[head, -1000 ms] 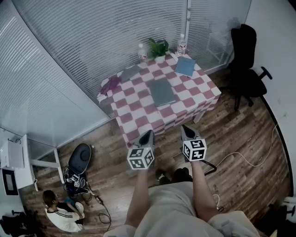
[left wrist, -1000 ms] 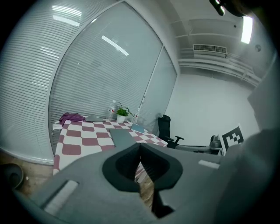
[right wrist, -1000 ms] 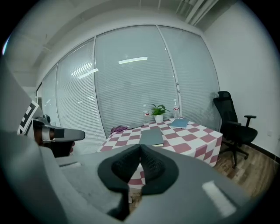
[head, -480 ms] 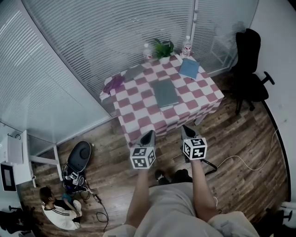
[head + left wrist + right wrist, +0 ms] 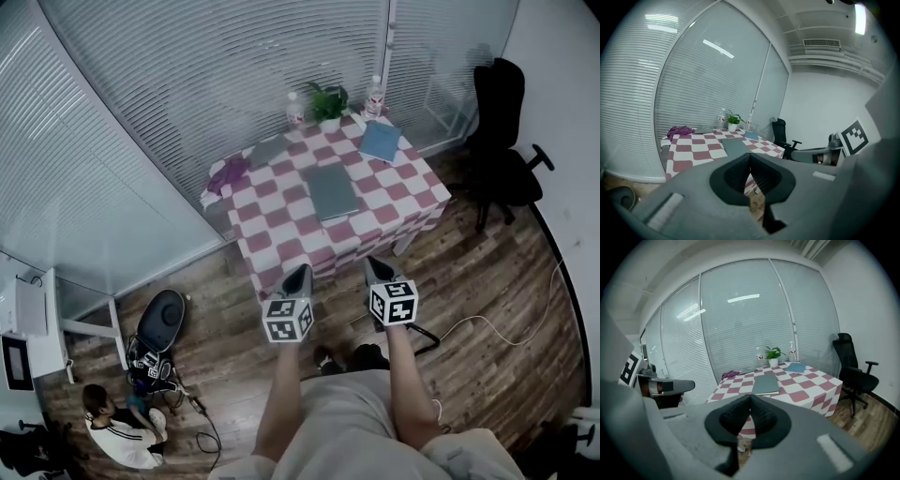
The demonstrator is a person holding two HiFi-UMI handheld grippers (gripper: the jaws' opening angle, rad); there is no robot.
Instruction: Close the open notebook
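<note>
A grey notebook [image 5: 332, 191] lies flat in the middle of the checkered table [image 5: 281, 251], showing as one plain grey rectangle; it also appears in both gripper views [image 5: 736, 146] [image 5: 765, 384]. A blue notebook [image 5: 381, 142] rests near the far right corner. Another grey flat item [image 5: 270, 150] lies at the back left. My left gripper [image 5: 298, 274] and right gripper [image 5: 372, 266] hover side by side over the floor, short of the table's near edge. Both are shut with nothing between their jaws [image 5: 750, 157] [image 5: 750, 401].
A potted plant [image 5: 329, 101] and two bottles [image 5: 294, 111] [image 5: 375, 95] stand along the table's far edge by the blinds. A purple cloth [image 5: 228, 172] lies at its left corner. A black office chair [image 5: 502, 141] stands to the right; a person [image 5: 117, 422] sits on the floor lower left.
The head view has shifted slightly, so the table sits a little higher in the picture. Both grippers stay shut and in about the same place.
</note>
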